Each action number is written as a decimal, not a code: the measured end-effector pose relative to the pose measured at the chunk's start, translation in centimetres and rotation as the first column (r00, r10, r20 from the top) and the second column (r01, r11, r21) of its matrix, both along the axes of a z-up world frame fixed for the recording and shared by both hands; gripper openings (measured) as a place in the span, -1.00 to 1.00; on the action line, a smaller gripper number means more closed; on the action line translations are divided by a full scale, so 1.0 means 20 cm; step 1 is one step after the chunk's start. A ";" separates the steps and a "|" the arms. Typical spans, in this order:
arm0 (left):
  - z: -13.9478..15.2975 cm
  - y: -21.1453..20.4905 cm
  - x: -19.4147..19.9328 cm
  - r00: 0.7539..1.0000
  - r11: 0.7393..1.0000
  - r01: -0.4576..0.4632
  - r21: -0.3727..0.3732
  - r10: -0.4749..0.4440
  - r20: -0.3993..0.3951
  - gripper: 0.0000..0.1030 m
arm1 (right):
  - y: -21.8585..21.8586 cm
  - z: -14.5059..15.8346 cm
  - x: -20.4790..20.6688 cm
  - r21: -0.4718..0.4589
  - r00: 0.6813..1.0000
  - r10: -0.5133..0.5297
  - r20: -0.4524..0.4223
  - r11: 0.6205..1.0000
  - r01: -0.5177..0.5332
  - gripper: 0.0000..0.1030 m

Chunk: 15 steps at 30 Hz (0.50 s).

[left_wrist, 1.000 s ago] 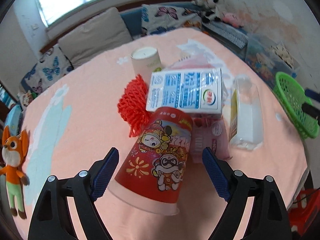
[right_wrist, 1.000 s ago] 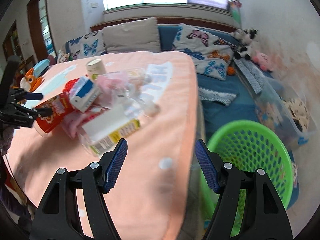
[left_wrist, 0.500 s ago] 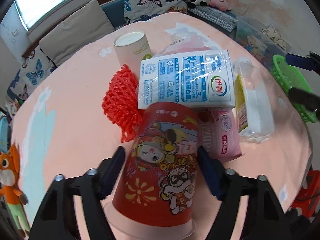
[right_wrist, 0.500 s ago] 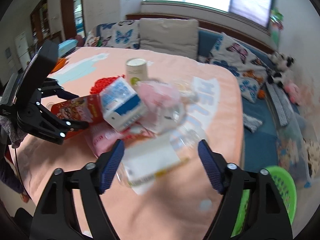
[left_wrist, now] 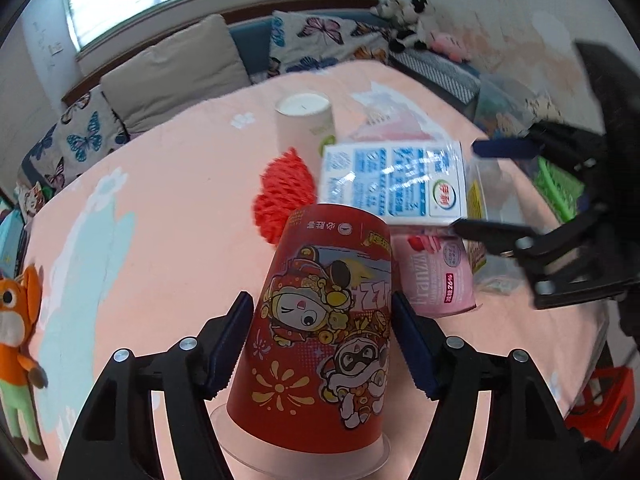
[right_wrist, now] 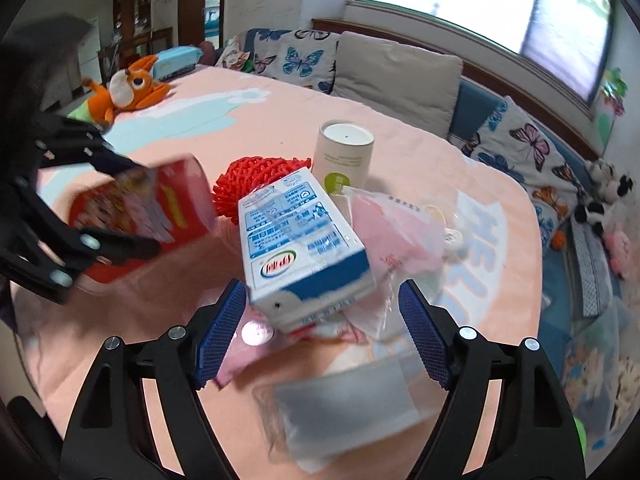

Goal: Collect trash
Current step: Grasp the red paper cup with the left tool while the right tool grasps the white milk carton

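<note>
A red cartoon-printed paper cup [left_wrist: 324,340] stands upside down and tilted, with my left gripper [left_wrist: 322,304] shut on its sides. In the right wrist view the same cup [right_wrist: 160,208] is seen in that gripper at the left. A blue and white milk carton [left_wrist: 396,184] lies on the pile behind it. My right gripper [right_wrist: 320,300] is open, its blue pads on either side of the carton [right_wrist: 300,240] without touching it. A red mesh net [left_wrist: 284,196], a pink packet [left_wrist: 440,280] and a clear plastic bottle [right_wrist: 352,412] lie around the carton.
A beige paper cup [right_wrist: 344,156] stands upside down behind the pile on the pink tablecloth [left_wrist: 172,220]. A green basket [left_wrist: 560,188] sits past the table's right edge. A fox plush [right_wrist: 128,84] lies at the far left, with cushions behind.
My left gripper has closed from wide open onto the red cup. The right gripper has swung from the green basket side to the pile and now straddles the milk carton.
</note>
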State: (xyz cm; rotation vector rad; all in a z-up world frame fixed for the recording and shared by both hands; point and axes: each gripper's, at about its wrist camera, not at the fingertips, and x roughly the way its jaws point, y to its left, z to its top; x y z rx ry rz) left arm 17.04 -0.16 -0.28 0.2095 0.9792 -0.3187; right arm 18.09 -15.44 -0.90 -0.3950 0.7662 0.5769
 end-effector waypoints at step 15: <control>0.07 0.12 -0.06 0.995 0.994 -0.089 -0.057 0.091 0.039 0.30 | 0.06 -0.02 0.03 -0.005 1.000 0.018 0.021 1.000 -0.018 0.43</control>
